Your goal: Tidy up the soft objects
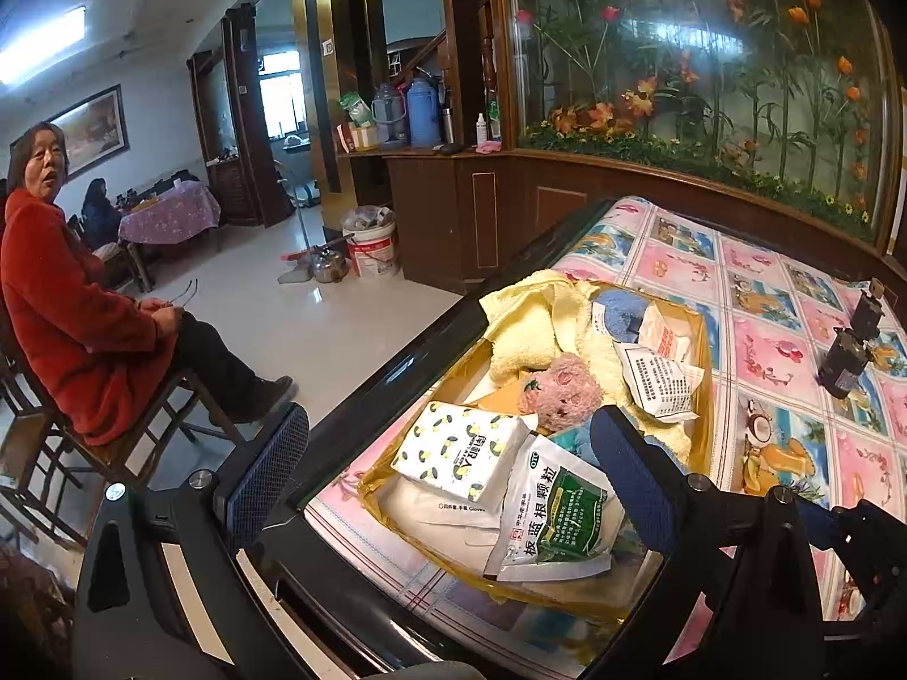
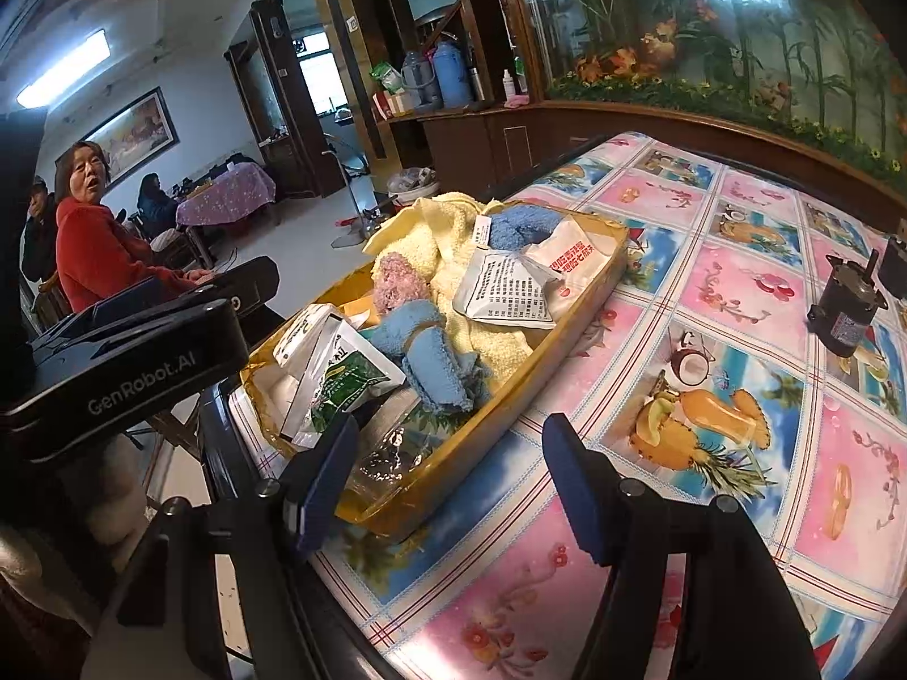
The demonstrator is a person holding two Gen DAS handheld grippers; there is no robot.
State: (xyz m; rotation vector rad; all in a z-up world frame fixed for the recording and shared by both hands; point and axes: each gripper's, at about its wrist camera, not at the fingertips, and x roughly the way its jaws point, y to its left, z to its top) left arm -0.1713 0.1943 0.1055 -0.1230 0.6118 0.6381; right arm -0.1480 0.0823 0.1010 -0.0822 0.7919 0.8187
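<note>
A: Where do the soft things lie?

B: All in the yellow tray [image 2: 567, 306] at the table [image 2: 737, 294] edge: a yellow towel [image 1: 527, 334], a pink plush toy [image 1: 561, 391], blue cloths [image 2: 436, 362], mixed with a tissue pack [image 1: 459, 450] and a green medicine sachet [image 1: 558, 515].

A: And the grippers?

B: The left gripper [image 1: 448, 467] is spread wide and empty, hovering right over the tray's near end. The right gripper [image 2: 448, 476] is also spread and empty, straddling the tray's near corner.

A: Which is better placed?

B: Probably the left; the tray's long axis runs straight away from it, plush toy just ahead.
</note>
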